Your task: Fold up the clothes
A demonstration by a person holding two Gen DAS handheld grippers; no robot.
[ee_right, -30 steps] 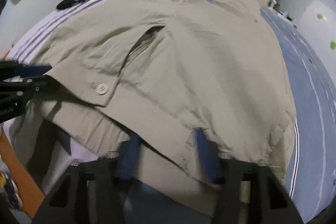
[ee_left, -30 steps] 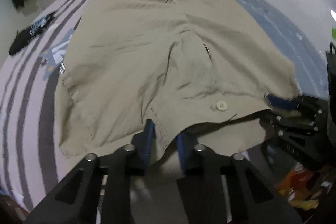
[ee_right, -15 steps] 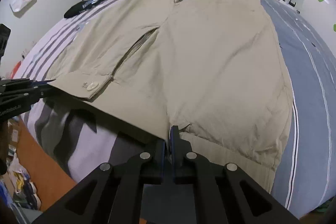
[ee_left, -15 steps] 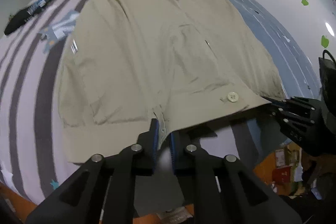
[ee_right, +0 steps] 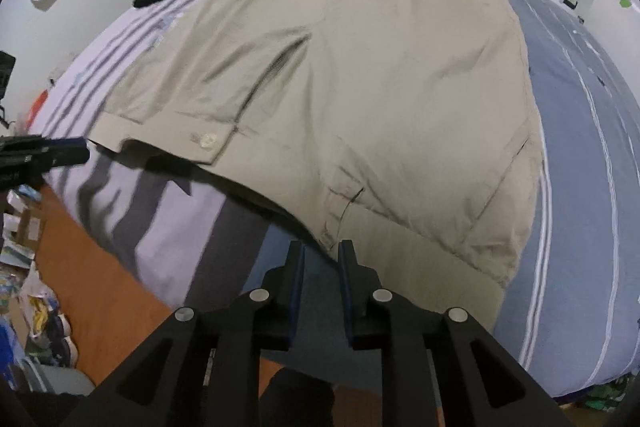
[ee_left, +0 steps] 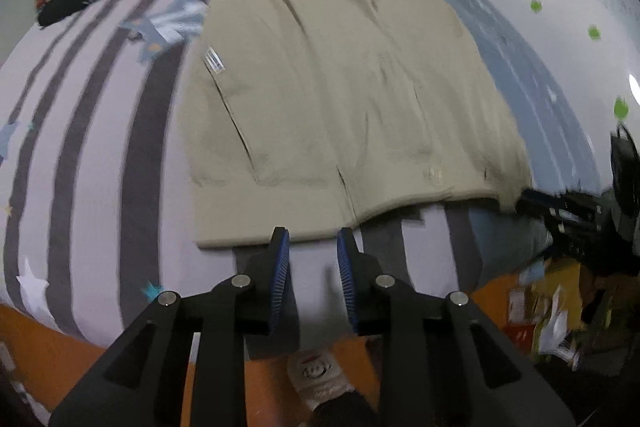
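A beige jacket (ee_left: 340, 99) lies spread flat on the bed, front up, with its dark collar at the far end and its hem toward me. My left gripper (ee_left: 312, 233) hovers at the hem's left part. Its jaws are opening, and only bedsheet shows between the blue pads. My right gripper (ee_right: 321, 245) sits just short of the hem's right part (ee_right: 332, 227). Its jaws are opening too, and no cloth is pinched in them. Each view catches the other gripper at its side edge: the right gripper (ee_left: 560, 215) and the left gripper (ee_right: 44, 153).
The bed sheet is grey-striped (ee_left: 100, 147) on the left and blue (ee_right: 580, 147) on the right. A black garment (ee_left: 76, 1) lies at the far left of the bed. Below the bed's near edge are orange floor (ee_right: 100, 287), a slipper (ee_left: 320, 375) and clutter (ee_left: 560, 307).
Both grippers held the jacket's hem lifted; they have let it go and drawn back and up. The hem has dropped flat onto the bed.
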